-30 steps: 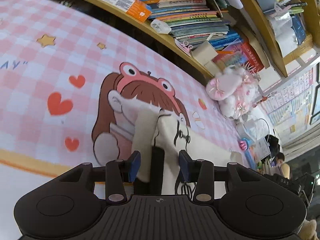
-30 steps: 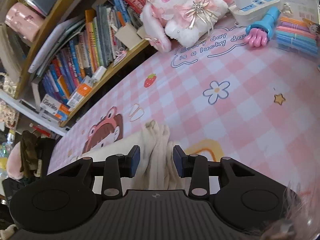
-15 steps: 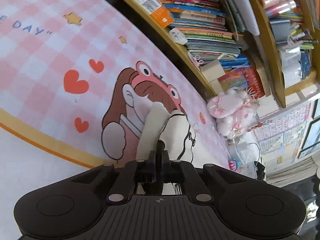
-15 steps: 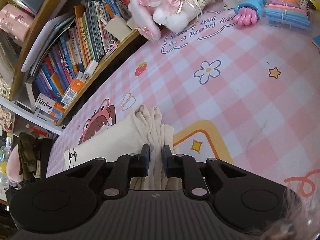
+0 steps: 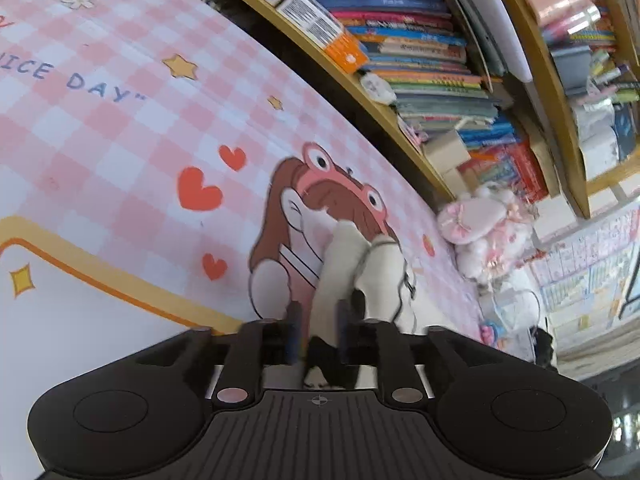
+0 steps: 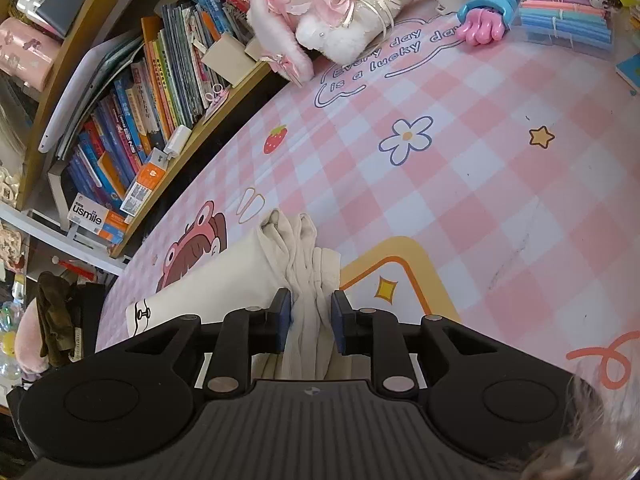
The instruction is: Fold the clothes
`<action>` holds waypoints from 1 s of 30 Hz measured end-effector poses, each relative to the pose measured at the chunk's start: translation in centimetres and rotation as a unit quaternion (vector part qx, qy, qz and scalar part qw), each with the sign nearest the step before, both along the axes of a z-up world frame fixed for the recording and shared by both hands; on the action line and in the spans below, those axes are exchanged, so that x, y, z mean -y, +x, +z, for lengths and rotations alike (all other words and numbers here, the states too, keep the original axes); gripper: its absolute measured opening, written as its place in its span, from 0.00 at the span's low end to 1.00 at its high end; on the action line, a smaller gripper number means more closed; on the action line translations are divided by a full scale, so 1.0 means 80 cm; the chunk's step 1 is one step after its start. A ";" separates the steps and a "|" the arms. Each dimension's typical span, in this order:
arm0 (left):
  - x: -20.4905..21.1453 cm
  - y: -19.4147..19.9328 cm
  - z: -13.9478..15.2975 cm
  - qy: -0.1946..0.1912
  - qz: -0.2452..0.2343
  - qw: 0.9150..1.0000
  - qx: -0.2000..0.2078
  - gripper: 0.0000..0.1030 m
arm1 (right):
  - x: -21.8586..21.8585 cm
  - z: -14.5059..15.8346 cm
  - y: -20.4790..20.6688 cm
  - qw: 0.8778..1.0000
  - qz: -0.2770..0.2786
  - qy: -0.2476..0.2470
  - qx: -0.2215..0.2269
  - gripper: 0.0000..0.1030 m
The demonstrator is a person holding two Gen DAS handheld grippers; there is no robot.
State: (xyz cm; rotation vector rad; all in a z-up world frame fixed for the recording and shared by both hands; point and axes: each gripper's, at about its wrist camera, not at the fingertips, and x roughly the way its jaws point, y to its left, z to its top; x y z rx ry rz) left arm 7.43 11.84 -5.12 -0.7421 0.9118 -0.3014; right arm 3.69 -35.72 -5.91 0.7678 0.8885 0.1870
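The cream garment [image 6: 224, 280] lies on the pink checked mat [image 6: 500, 184], stretched between the two grippers, w/ one bunched end at each. The right gripper [image 6: 308, 320] has its jaws a little apart w/ a gathered bundle of cloth standing between the blue pads [image 6: 282, 316]; the pads seem to touch the cloth on both sides, but it cannot be told if they press it or only stand around it. The left gripper [image 5: 316, 336] is blurred; its jaws also stand apart w/ a cream fold between them, approx. the same doubt.

Risks, as a judgement: if either grip is loose, the bunched end can slip out when lifted, and the fold will come uneven. The cloth is gathered in thick pleats, so only the outer layers may be caught and the inner ones fall. A pull from both sides at different height may twist the garment. The plush toy [image 6: 340, 12] is well apart, no danger there.

Containers: the bookshelf [image 6: 132, 92] holds books, boxes and a pink roll. No basket or box for clothes is in view.
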 end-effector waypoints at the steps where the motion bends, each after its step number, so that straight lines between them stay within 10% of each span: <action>1: -0.001 -0.001 0.001 0.004 0.001 1.000 -0.002 0.51 | 0.000 0.000 0.000 1.000 -0.001 0.001 -0.001 0.20; 3: 0.003 -0.003 0.004 0.012 -0.005 1.000 0.000 0.70 | 0.001 0.002 0.000 1.000 -0.002 0.001 -0.004 0.23; 10: 0.029 -0.010 0.007 0.060 -0.051 0.997 -0.003 0.71 | 0.006 0.019 -0.017 1.000 -0.012 -0.007 -0.021 0.63; 14: 0.033 -0.010 0.003 0.056 -0.048 0.997 -0.003 0.71 | 0.005 0.022 -0.030 1.000 0.000 0.012 -0.027 0.68; 22: 0.044 0.003 -0.003 0.017 -0.035 0.999 -0.018 0.64 | -0.014 0.015 -0.022 0.999 0.012 -0.010 -0.044 0.63; 30: 0.072 -0.016 0.027 0.078 -0.063 0.995 0.023 0.22 | -0.043 0.029 -0.015 0.997 0.055 -0.060 -0.014 0.21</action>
